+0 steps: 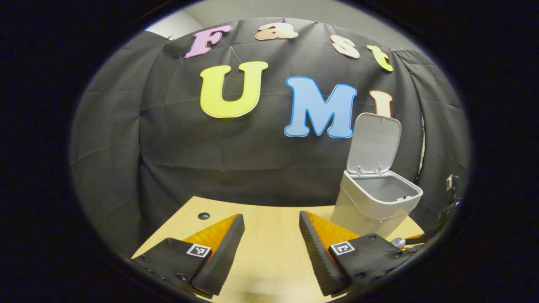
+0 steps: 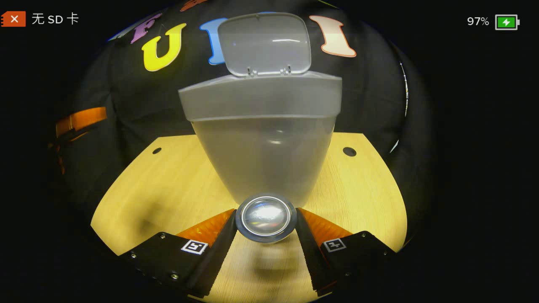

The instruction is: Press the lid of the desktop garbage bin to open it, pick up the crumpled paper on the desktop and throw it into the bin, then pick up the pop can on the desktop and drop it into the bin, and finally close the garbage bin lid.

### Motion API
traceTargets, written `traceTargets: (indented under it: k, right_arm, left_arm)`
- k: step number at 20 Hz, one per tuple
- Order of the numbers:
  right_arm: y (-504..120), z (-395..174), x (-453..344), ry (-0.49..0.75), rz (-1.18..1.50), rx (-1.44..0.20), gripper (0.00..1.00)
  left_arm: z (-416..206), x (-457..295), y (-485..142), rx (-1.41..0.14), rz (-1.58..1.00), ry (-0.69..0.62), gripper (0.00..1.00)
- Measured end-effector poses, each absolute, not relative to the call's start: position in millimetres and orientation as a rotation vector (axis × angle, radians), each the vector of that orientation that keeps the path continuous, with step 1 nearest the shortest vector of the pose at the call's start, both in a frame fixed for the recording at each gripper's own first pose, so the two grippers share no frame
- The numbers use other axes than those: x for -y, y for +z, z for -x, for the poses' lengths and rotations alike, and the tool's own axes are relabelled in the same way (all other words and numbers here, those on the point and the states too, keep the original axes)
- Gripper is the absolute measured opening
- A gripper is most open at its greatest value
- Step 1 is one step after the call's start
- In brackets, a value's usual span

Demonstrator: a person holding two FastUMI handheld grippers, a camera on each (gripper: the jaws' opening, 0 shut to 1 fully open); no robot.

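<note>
Right jaws: while the two fingers press on either side of the pop can (image 2: pixel 266 217), the right gripper (image 2: pixel 266 223) holds it clamped between them, in the right gripper view.
Pop can: seen end-on as a round shiny face at the fingertips, above the wooden table (image 2: pixel 370 198), directly in front of the bin's lower wall; whether it touches the bin I cannot tell.
Left jaws: in the left gripper view the left gripper (image 1: pixel 271 229) stands wide apart with nothing between its fingers, only bare tabletop (image 1: pixel 269 235) showing in the gap.
Garbage bin: a pale grey bin (image 2: pixel 263 160) with tapering sides stands upright on the table, close ahead of the right gripper; in the left gripper view it (image 1: pixel 374 202) sits ahead and to the right of the left gripper.
Lid: the lid (image 1: pixel 374 143) is raised on its rear hinges, standing nearly upright behind the open mouth; it appears the same way in the right gripper view (image 2: pixel 265 44).
Bin interior: the part visible from the left gripper view is grey and shadowed; its contents cannot be made out.
Table: light wood with small dark round holes (image 2: pixel 349 151) near the back edge.
Surroundings: black cloth wall (image 1: pixel 168 147) behind the table.
</note>
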State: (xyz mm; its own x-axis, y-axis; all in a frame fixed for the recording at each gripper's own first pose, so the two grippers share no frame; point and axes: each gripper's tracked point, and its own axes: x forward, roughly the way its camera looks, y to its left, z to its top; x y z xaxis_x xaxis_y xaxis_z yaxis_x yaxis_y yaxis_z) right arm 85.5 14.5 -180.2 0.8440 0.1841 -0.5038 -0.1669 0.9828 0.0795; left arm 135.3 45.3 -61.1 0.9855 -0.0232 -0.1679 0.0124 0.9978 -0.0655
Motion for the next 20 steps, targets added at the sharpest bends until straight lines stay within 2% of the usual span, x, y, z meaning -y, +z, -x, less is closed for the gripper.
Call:
traceTargets:
  k: [12, 15, 17, 20]
  right_arm:
    - [-4.0, -73.8, -13.4, 0.206, -0.133, -0.194, 0.84]
    - [25.0, -73.2, -11.6, 0.205, -0.13, -0.127, 0.83]
    - [38.8, -74.4, -11.2, 0.205, -0.122, -0.094, 0.84]
    - [55.2, -83.2, -10.4, 0.2, -0.097, -0.046, 0.83]
  left_arm:
    - [-142.5, -12.7, -59.3, -0.161, 0.07, -0.08, 0.89]
    - [-141.6, -7.4, -58.0, -0.159, 0.07, -0.089, 0.87]
    - [-142.7, -6.0, -57.0, -0.158, 0.068, -0.091, 0.89]
    - [-142.1, -6.4, -56.9, -0.157, 0.069, -0.091, 0.88]
